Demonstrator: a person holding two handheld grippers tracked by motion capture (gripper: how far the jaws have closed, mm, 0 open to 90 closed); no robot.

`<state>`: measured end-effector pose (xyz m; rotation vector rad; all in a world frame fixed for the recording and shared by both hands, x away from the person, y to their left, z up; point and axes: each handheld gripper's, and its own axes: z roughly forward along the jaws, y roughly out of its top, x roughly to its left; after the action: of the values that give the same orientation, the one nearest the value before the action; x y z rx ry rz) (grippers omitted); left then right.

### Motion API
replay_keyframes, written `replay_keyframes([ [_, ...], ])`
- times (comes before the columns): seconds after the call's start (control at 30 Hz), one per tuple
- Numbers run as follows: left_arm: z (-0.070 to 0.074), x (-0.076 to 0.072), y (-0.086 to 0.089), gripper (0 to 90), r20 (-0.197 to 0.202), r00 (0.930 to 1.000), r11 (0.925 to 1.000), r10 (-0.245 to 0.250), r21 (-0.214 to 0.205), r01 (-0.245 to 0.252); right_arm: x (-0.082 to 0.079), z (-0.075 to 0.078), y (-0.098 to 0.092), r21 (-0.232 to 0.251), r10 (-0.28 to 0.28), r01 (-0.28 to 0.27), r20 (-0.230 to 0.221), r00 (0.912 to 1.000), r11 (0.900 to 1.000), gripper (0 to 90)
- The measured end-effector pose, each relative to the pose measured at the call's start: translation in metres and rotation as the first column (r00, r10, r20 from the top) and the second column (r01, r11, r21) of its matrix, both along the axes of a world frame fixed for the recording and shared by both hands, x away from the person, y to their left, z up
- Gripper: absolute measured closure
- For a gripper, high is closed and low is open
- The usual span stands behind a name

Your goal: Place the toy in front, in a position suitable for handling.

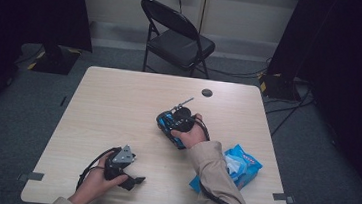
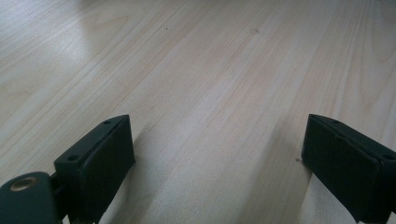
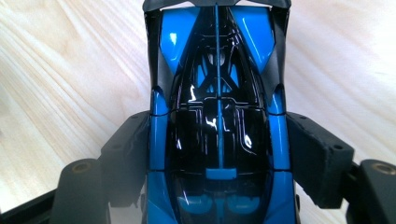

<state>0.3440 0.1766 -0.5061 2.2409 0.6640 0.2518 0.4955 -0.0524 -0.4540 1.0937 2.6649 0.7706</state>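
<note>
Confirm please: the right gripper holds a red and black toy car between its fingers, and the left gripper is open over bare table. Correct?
Not quite. The toy car is blue and black, as the right gripper view shows. The right gripper does hold it, and the left gripper is open over bare table.

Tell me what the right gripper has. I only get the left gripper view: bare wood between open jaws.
Observer: The right gripper is clamped on a blue and black toy car, pads on both its sides.
Operator: Where on the table?
Observer: Around mid-table in the high view, right of centre.
Operator: Anything else out there?
Observer: A blue wipes pack lies at the near right edge, beside the right sleeve.
</note>
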Motion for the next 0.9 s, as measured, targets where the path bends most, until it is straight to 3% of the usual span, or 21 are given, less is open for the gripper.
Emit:
replay_keyframes([
  [0.43, 0.0, 0.0, 0.0, 8.6, 0.001, 1.0, 1.0, -0.005, 0.006, 0.005, -0.001, -0.022, 0.019, -0.036, 0.061, -0.061, -0.002, 0.9981, 0.9975, 27.6],
  [0.67, 0.0, 0.0, 0.0, 8.6, 0.002, 1.0, 1.0, -0.005, 0.006, 0.005, 0.0, -0.024, 0.016, -0.019, 0.089, -0.088, 0.007, 0.996, 0.9959, 27.5],
  [0.9, 0.0, 0.0, 0.0, 8.6, 0.001, 1.0, 1.0, -0.004, 0.005, 0.004, -0.001, -0.025, 0.016, 0.0, 0.075, -0.075, 0.027, 0.9968, 0.9972, 27.0],
])
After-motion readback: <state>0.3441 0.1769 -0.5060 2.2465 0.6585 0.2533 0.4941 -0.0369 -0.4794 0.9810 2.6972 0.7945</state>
